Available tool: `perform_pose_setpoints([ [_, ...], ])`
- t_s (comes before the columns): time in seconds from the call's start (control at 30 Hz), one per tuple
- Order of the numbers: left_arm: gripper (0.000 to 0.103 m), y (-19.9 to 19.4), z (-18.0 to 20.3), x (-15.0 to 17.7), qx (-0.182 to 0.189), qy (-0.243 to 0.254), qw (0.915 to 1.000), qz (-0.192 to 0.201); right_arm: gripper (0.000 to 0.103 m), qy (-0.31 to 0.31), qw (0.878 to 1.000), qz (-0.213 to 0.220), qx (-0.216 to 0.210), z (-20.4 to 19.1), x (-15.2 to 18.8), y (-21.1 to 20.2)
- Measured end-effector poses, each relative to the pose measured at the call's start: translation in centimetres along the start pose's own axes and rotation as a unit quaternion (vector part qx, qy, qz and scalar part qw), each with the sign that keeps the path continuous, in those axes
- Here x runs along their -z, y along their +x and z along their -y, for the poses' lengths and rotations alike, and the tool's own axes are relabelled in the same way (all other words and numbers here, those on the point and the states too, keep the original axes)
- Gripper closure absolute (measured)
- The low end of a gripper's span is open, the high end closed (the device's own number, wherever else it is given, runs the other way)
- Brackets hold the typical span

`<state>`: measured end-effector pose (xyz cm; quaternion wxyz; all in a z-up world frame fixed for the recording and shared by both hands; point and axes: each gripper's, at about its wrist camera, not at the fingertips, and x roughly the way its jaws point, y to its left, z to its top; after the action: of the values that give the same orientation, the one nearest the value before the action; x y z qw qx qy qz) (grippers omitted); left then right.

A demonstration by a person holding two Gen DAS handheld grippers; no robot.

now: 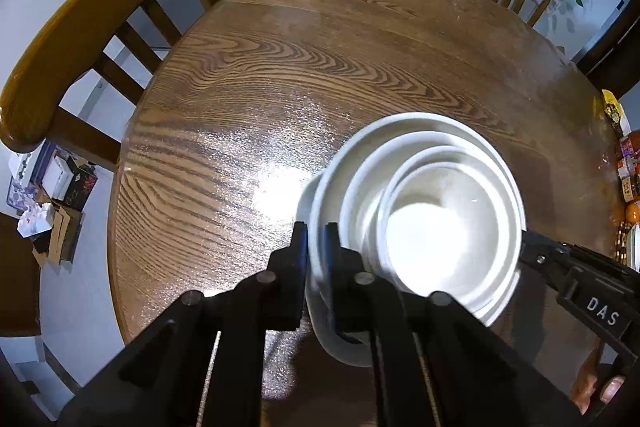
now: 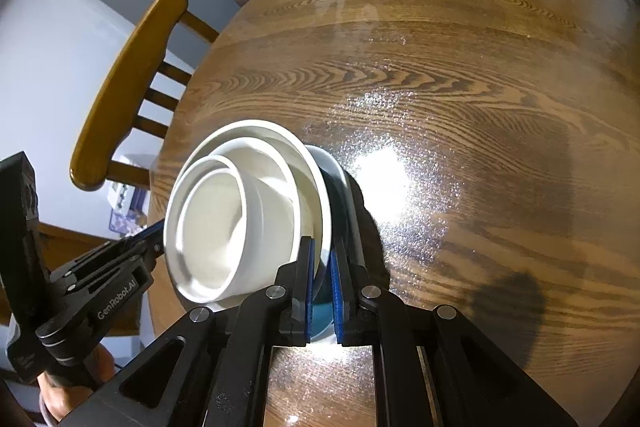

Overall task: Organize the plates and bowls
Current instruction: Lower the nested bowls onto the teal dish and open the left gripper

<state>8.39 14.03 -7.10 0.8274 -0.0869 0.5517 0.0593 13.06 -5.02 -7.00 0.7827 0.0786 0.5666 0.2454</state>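
We clamp both tools, left tool [image 1: 317, 239] and right tool [image 2: 321, 255], on the stack's [image 1: 424, 211] bottom-plate rim; heavy, slippery, fragile.

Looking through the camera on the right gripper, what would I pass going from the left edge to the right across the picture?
Left gripper → nested white bowls → white plate under them → right gripper pinching the stack's edge → bare wooden table.
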Motion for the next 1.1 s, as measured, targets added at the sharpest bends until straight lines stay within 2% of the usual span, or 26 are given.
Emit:
perform_pose_setpoints([
  [0.07, 0.089, 0.1, -0.3, -0.2, 0.001, -0.01, 1.0, 0.0, 0.092, -0.003, 1.0, 0.002, 0.002, 0.0, 0.1, -0.1],
  [0.13, 0.071, 0.1, -0.6, -0.3, -0.006, -0.019, 0.9998, 0.001, 0.092, -0.006, 1.0, 0.005, 0.005, 0.0, 0.1, -0.3],
  [0.2, 0.06, 0.2, -1.2, -0.2, -0.009, -0.029, 0.9996, 0.001, 0.092, -0.005, 1.0, 0.009, 0.01, 0.1, 0.1, -0.4],
  [0.23, 0.057, 0.3, -1.4, -0.2, -0.005, -0.033, 0.9994, 0.001, 0.092, -0.004, 1.0, 0.011, 0.011, 0.1, 0.0, -0.4],
  [0.33, 0.055, 0.2, -1.6, 0.0, -0.001, -0.039, 0.9992, 0.005, 0.092, -0.002, 1.0, 0.009, 0.008, 0.2, 0.0, -0.4],
  [0.6, 0.052, 0.1, -1.5, 0.1, -0.016, -0.037, 0.9991, 0.014, 0.092, -0.014, 0.999, 0.016, 0.033, -0.7, 0.0, -0.7],
  [0.7, 0.047, -0.9, -1.4, -0.1, -0.037, -0.031, 0.9981, 0.039, 0.092, -0.011, 0.999, 0.025, 0.033, -0.8, -0.2, -1.1],
  [0.83, 0.041, -2.4, -1.7, -0.4, -0.034, -0.031, 0.997, 0.063, 0.091, -0.024, 0.998, 0.05, 0.036, -1.2, -0.3, -2.6],
  [0.9, 0.039, -3.0, -1.8, -0.4, -0.03, -0.031, 0.9967, 0.069, 0.087, -0.033, 0.997, 0.059, 0.023, -1.3, -0.2, -3.5],
  [0.97, 0.035, -3.3, -1.8, -0.1, -0.025, -0.029, 0.9966, 0.073, 0.082, -0.054, 0.996, 0.068, 0.028, -1.8, 0.0, -4.3],
  [1.03, 0.027, -3.9, -1.6, 0.2, -0.021, -0.024, 0.9962, 0.08, 0.063, -0.077, 0.994, 0.073, 0.033, -2.2, 0.4, -5.0],
  [1.1, 0.022, -4.4, -1.3, 0.5, -0.019, -0.019, 0.9956, 0.089, 0.05, -0.097, 0.992, 0.077, 0.03, -2.5, 1.0, -5.5],
])
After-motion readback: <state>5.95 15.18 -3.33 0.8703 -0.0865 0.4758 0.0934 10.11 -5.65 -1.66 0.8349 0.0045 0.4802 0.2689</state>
